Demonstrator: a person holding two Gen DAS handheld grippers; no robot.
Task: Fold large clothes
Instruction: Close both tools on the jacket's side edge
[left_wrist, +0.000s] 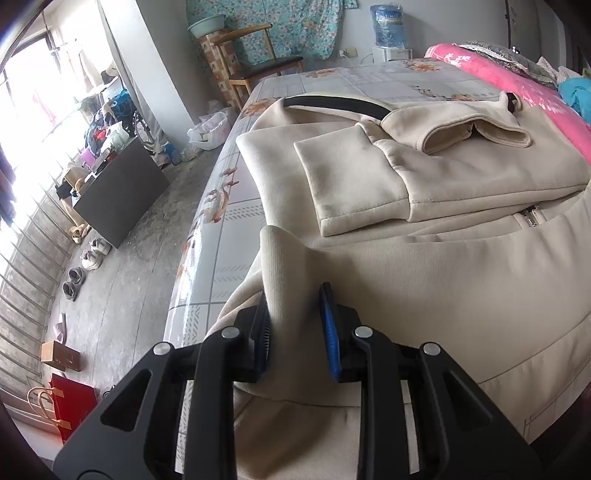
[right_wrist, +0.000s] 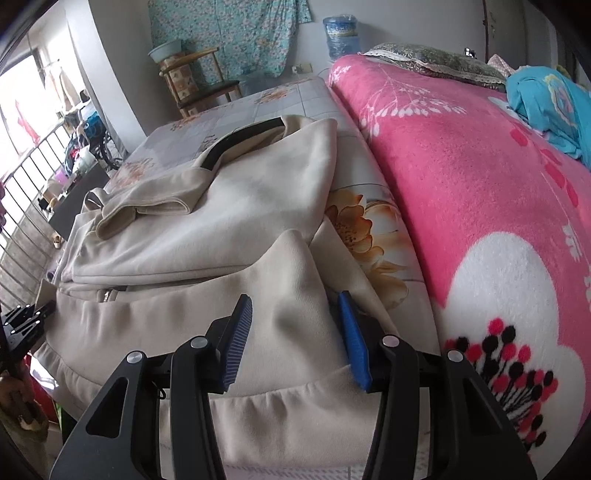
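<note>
My bed (left_wrist: 369, 79), covered in a flower-printed grey sheet, fills the centre of both views. The cream jacket (left_wrist: 424, 192) lies on it, sleeves folded in, with the pink blanket (right_wrist: 461, 177) heaped along the right side.

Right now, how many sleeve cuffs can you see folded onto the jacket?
2. One flat cuff lies on the jacket's left half, pointing toward the camera; the other cuff, open-ended, lies across it further back, near the black collar. Nothing suggests more.
</note>
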